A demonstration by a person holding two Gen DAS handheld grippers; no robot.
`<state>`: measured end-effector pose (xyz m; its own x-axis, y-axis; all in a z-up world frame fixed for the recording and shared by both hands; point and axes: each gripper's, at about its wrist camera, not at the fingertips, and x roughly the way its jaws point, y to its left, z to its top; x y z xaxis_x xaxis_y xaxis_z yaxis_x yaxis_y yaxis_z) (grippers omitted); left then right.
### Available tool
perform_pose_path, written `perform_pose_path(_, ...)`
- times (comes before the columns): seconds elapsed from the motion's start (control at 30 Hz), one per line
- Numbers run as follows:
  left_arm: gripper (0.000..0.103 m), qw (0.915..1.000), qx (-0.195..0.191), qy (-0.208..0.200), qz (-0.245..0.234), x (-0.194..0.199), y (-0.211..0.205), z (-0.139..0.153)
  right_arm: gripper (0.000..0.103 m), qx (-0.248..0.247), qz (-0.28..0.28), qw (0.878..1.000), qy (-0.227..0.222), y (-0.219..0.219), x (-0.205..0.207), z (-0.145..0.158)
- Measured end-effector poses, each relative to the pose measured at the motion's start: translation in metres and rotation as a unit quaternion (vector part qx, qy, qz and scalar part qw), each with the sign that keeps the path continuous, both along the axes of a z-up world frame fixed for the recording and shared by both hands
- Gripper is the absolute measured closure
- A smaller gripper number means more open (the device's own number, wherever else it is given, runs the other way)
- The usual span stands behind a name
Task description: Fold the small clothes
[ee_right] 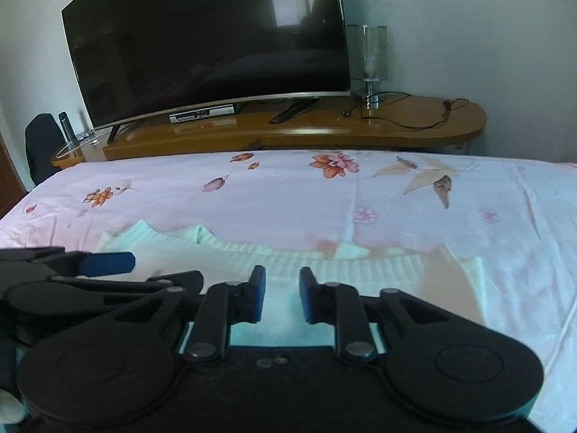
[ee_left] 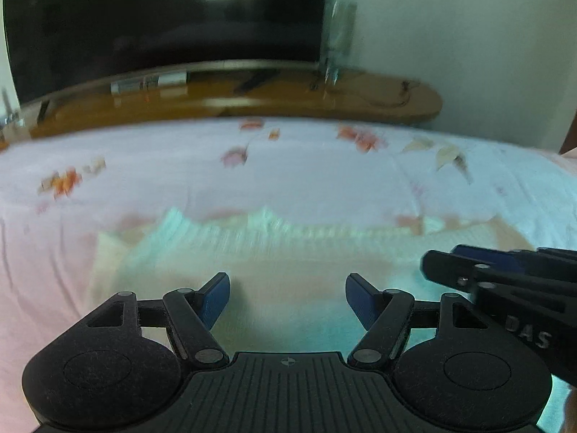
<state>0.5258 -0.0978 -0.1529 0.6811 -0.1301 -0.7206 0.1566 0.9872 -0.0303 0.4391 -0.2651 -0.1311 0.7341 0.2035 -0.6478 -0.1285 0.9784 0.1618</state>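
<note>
A pale knitted garment (ee_right: 360, 270), cream with a mint tinge, lies flat on the bed sheet (ee_right: 288, 198) just ahead of both tools. Its ribbed far edge runs across the right wrist view from 9 to 3 o'clock; the near part is hidden under the gripper bodies, so its full outline cannot be made out. In the left wrist view the same garment (ee_left: 288, 263) is smeared by motion blur and its knit texture barely reads.

The right gripper (ee_right: 282, 294) sits over the cloth with its blue pads (ee_right: 258, 297) a narrow gap apart, nothing between them. The left gripper (ee_left: 287, 297) has its pads (ee_left: 216, 299) spread wide above the garment, also holding nothing. Each tool pokes into the other's picture: the left at 9 o'clock of the right view, the right at 3 o'clock of the left view, both cut off by the frame edge.

The sheet is pink with printed flowers (ee_right: 333, 164) and leaves. Beyond it, at 12 o'clock, a wooden shelf (ee_right: 414, 126) carries a large dark television (ee_right: 209, 43), a set-top box (ee_right: 202, 113), a remote (ee_right: 292, 111), a cable (ee_right: 425, 115) and a glass lamp (ee_right: 371, 57). A dark chair (ee_right: 41, 148) stands at 9 to 10 o'clock, partly cut off.
</note>
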Motion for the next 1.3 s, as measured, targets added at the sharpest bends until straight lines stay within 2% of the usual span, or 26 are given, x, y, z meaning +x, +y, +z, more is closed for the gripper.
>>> perform_pose_path(0.07, 0.029, 0.9999, 0.008, -0.014, 0.001, 0.001, 0.004, -0.009, 0.077, -0.014, 0.002, 1.000, 0.016, 0.001, 0.007, -0.010)
perform_pose_path(0.13, 0.016, 0.9996, 0.016, -0.019, 0.016, 0.003, 0.010, -0.011, 0.077, -0.024, -0.002, 0.999, 0.032, -0.004, 0.013, -0.023)
perform_pose_path(0.27, 0.015, 0.9981, 0.007, -0.015, 0.060, 0.016, 0.038, -0.015, 0.079, -0.056, -0.035, 0.998, 0.022, -0.027, 0.014, -0.030)
perform_pose_path(0.33, 0.015, 0.9972, 0.025, -0.018, 0.068, 0.017, 0.049, -0.016, 0.081, -0.058, -0.063, 0.996, 0.022, -0.046, 0.014, -0.030)
perform_pose_path(0.43, 0.015, 0.9962, 0.028, -0.013, 0.081, 0.015, 0.060, -0.017, 0.084, -0.060, -0.099, 0.993, 0.021, -0.071, 0.011, -0.033)
perform_pose_path(0.57, 0.015, 0.9934, -0.003, -0.005, 0.115, 0.001, 0.079, -0.011, 0.082, -0.061, -0.121, 0.990, 0.025, -0.077, 0.001, -0.026)
perform_pose_path(0.63, 0.015, 0.9948, -0.008, -0.016, 0.100, -0.017, 0.081, -0.002, 0.079, -0.034, -0.113, 0.993, 0.012, -0.074, -0.015, -0.014)
perform_pose_path(0.77, 0.015, 0.9982, 0.000, -0.046, 0.038, -0.059, 0.064, 0.015, 0.076, -0.025, -0.059, 0.998, -0.006, -0.044, -0.053, 0.004)
perform_pose_path(0.9, 0.015, 0.9995, -0.004, -0.031, 0.002, -0.078, 0.041, 0.011, 0.077, -0.012, -0.019, 1.000, 0.001, -0.009, -0.073, 0.006)
perform_pose_path(1.1, 0.015, 0.9996, 0.022, -0.010, 0.015, -0.080, 0.038, -0.010, 0.078, -0.033, 0.021, 0.999, 0.016, 0.033, -0.079, -0.006)
perform_pose_path(1.2, 0.015, 0.9994, 0.027, -0.018, 0.012, -0.085, 0.050, -0.014, 0.079, -0.052, 0.004, 0.998, 0.032, 0.022, -0.077, -0.018)
perform_pose_path(1.3, 0.015, 0.9995, 0.025, -0.014, 0.013, -0.087, 0.058, -0.014, 0.082, -0.054, -0.020, 0.998, 0.030, -0.003, -0.079, -0.024)
